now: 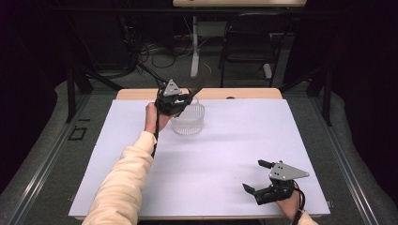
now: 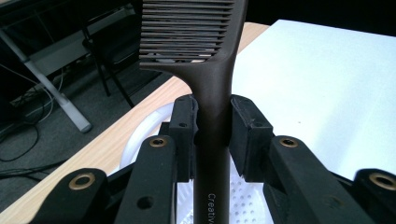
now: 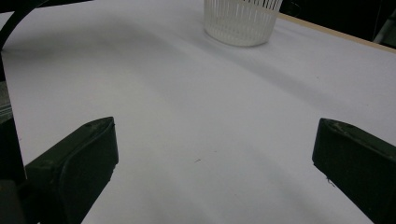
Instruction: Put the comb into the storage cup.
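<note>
Nearest, the right gripper (image 1: 257, 182) rests on the bench's (image 1: 225, 154) near right, jaws spread wide and holding nothing. Far left, the left gripper (image 1: 180, 101) clamps a dark comb (image 2: 212, 93) by its handle above the white basket (image 1: 188, 119)

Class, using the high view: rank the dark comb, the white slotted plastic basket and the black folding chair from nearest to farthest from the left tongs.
1. Dark comb: clamped in the left tongs, sticking up to the right.
2. White slotted plastic basket: directly under and beside the tongs, on the white table sheet.
3. Black folding chair: beyond the table's far edge, on the floor.
</note>
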{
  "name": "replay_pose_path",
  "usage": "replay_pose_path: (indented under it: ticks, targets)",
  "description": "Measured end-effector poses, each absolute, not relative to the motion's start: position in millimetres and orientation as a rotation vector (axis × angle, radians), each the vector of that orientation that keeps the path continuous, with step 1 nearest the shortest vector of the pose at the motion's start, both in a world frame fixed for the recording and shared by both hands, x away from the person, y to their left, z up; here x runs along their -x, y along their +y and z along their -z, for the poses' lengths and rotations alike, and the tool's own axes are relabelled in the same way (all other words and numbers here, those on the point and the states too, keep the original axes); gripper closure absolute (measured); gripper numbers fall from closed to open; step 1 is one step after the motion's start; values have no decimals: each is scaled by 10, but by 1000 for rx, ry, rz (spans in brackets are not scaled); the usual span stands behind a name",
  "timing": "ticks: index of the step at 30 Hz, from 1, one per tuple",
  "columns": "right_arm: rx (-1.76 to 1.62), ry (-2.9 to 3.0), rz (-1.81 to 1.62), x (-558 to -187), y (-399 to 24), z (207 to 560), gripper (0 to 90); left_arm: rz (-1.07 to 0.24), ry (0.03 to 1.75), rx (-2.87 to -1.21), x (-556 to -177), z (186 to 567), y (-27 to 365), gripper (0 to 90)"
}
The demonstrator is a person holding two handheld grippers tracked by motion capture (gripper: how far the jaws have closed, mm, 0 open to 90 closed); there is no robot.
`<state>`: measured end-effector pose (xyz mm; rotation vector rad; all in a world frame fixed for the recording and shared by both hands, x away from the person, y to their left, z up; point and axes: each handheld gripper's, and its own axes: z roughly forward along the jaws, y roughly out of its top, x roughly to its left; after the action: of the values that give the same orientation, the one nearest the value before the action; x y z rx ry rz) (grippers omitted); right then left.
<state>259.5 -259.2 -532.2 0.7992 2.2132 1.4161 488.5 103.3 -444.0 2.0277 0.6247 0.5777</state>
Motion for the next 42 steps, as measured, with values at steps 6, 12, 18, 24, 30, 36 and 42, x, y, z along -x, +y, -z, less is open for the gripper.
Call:
replay_pose_path:
  ticks: [6,12,18,24,30,36,42]
  targets:
    - [-799,2213,-1415,-2595,-2593,5321,0,-580,621,-2031,-4891,4452,1031,720]
    - [-797,2213,-1414,-2595,-2595,5321,0,-576,614,-2038,-4894,4464,1020,720]
    - [-797,2213,-1414,-2595,-2596,5321,0,-571,605,-2042,-4892,4470,1009,720]
    - [-797,2213,-1412,-2594,-2597,5320,0,-568,606,-2049,-4896,4474,1011,720]
    - [-797,2213,-1412,-2593,-2597,5319,0,-558,603,-2058,-4905,4485,1010,720]
    - [-796,2213,-1411,-2594,-2598,5320,0,-550,598,-2067,-4912,4498,998,720]
    - [-796,2211,-1412,-2593,-2598,5320,0,-548,593,-2081,-4919,4517,979,720]
